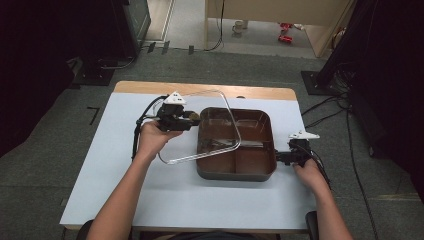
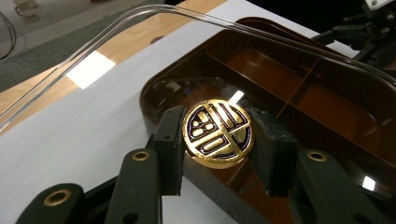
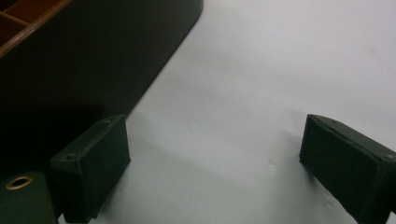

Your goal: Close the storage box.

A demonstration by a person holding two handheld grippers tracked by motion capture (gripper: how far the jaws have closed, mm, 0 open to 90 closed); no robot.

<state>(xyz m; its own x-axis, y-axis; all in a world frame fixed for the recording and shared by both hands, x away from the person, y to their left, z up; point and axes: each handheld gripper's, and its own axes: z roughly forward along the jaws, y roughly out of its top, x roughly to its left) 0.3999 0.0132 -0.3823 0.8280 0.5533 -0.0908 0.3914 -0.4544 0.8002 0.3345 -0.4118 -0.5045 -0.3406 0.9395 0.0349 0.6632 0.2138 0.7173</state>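
A dark brown tray [image 1: 235, 173] with several compartments sits on the white table. Its clear lid [image 1: 200, 156] is raised and tilted over the tray's left half. My left gripper [image 1: 192, 119] is shut on the lid's round gold knob [image 2: 218, 133], which sits between the two pads [image 2: 169, 140] above the tray's [image 2: 327, 112] near-left corner. My right gripper [image 1: 280, 157] rests by the tray's right wall, low on the table. In the right gripper view it [image 3: 215, 154] stands open with bare table between its pads, and the tray's dark wall [image 3: 93, 60] is at the left.
The white table top [image 1: 150, 190] has a wooden strip [image 1: 150, 87] along its far edge. Black stands and cables [image 1: 325, 107] lie on the carpet beyond and to the right. A cable [image 1: 136, 130] trails from the left gripper.
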